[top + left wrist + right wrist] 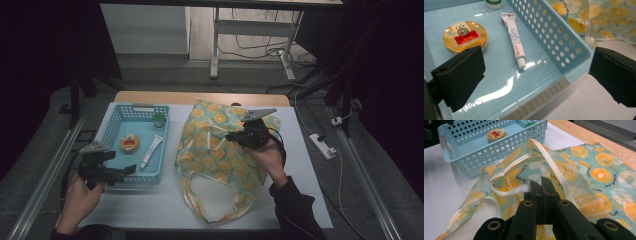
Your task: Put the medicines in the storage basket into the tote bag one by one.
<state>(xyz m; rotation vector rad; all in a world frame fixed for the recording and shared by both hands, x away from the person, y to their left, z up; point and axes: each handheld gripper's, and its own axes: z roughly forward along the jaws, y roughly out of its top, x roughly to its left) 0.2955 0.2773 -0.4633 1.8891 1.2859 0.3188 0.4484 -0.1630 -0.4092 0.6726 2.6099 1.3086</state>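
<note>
From the high view, a fruit-print bag (220,155) lies spread on the white surface (300,165), just right of a blue basket (114,120). The right tongs (235,136) sit over the bag's upper middle, seemingly pinning the fabric so the bag stays put or can be lifted open. The left tongs (131,170) hover at the basket's near edge, placed to reach inside.

In the left gripper view, the left tongs (536,72) stand wide open with nothing between them. Beyond them lie a white tube (514,40) and a round yellow tin (465,36) on the basket floor (499,75), with a green-capped bottle (493,3) at the far end.

In the right gripper view, the right tongs (541,185) are fully closed, tips pressed together on the bag (584,170), apparently nipping a fold of cloth near a pale handle strap (549,157).
</note>
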